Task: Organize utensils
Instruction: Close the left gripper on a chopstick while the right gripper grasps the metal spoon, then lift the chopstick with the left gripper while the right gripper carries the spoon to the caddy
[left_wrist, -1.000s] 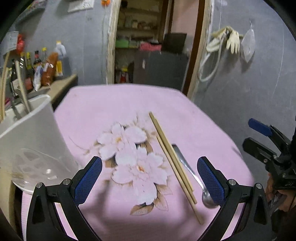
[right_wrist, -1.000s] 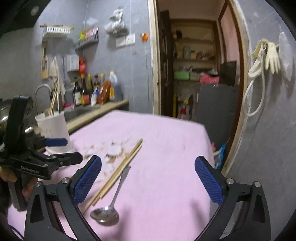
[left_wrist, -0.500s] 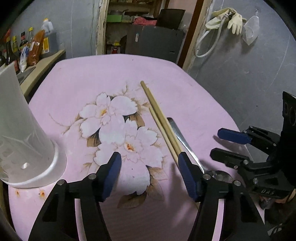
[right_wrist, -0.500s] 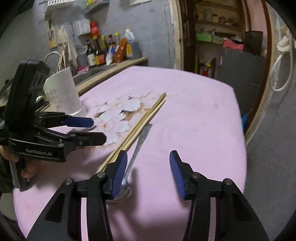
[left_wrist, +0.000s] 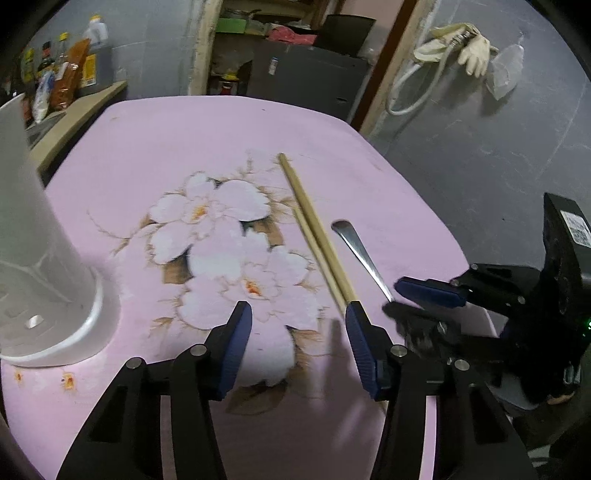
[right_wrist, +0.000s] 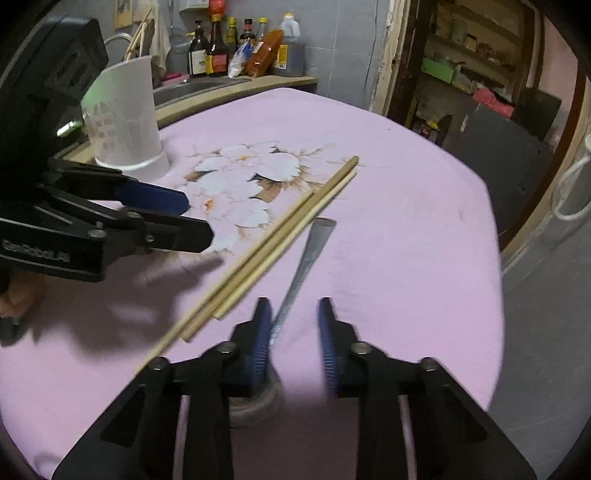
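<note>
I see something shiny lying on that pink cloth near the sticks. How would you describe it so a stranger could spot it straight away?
Find the pink tablecloth with the white flower print. Beside the flowers lie two wooden chopsticks side by side, and just to their right, apart from them, lies a spoon, its handle running between the fingers of the right gripper. It is the only grey metal piece there; its neighbours are pale wood.
</note>
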